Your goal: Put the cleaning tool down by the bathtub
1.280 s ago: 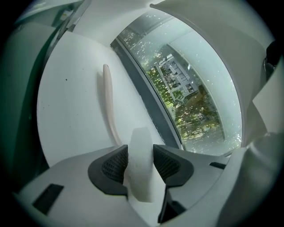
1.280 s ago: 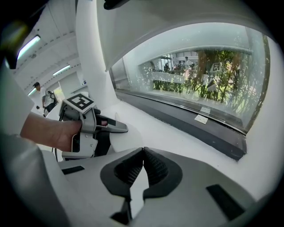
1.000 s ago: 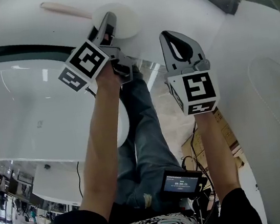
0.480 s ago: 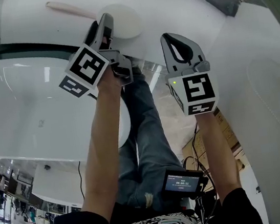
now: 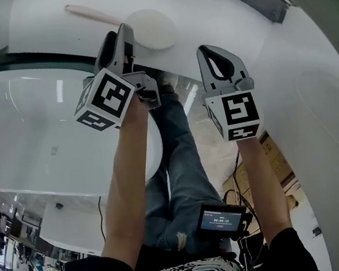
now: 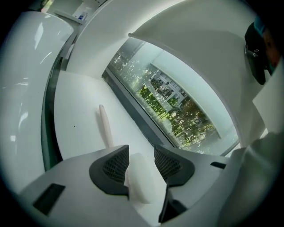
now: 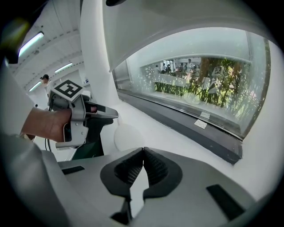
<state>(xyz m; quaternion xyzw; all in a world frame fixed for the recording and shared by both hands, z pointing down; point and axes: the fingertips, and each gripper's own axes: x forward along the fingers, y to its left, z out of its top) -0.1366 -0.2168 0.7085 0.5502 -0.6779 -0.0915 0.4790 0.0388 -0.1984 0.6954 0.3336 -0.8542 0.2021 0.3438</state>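
Note:
The cleaning tool lies flat on the white ledge (image 5: 221, 15) beside the bathtub (image 5: 31, 132). It has a round white head (image 5: 153, 29) and a pale handle (image 5: 86, 13). My left gripper (image 5: 123, 31) hovers just left of the head, open. In the left gripper view the head (image 6: 143, 181) shows in the gap between the jaws, lying below them, and the handle (image 6: 105, 126) points away. The right gripper view shows the left gripper (image 7: 108, 114) above the head (image 7: 127, 137). My right gripper (image 5: 211, 54) is shut and empty, a little to the right; its jaws meet at the tips (image 7: 143, 151).
A dark window frame (image 7: 191, 128) runs along the far side of the ledge, with glass (image 6: 177, 111) behind it. The tub's curved white rim (image 6: 26, 88) lies left of the ledge. The person's legs (image 5: 178, 155) stand below between both arms.
The left gripper has drawn back and to the left off the tool's head, which now shows uncovered on the ledge. The right gripper has barely moved.

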